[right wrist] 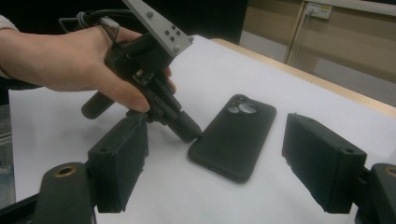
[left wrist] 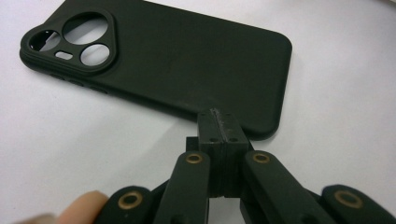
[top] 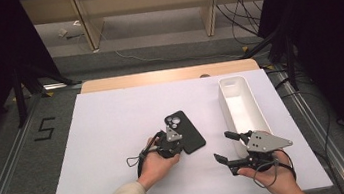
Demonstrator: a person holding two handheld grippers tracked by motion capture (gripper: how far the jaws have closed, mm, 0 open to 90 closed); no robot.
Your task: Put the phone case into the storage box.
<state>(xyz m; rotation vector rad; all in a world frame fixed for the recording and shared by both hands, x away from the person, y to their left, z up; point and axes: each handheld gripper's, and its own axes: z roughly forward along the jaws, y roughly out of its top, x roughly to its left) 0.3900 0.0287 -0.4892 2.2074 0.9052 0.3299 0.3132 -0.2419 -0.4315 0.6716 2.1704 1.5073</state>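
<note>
Phone case lies flat at the table's middle, my left claw pressed together at its near edge, not lifting. My right claw waits spread, lower right. The white bin looks empty; everything remains.

White table, matte and flat, with a strip of pale wood edge showing along the far side. Lying flat on it near the middle, camera cutouts toward the far side: a black phone case, back face up. Standing on it at the right, well apart from the case: a long, narrow white bin, open-topped, running from far to near along the right edge.
</note>
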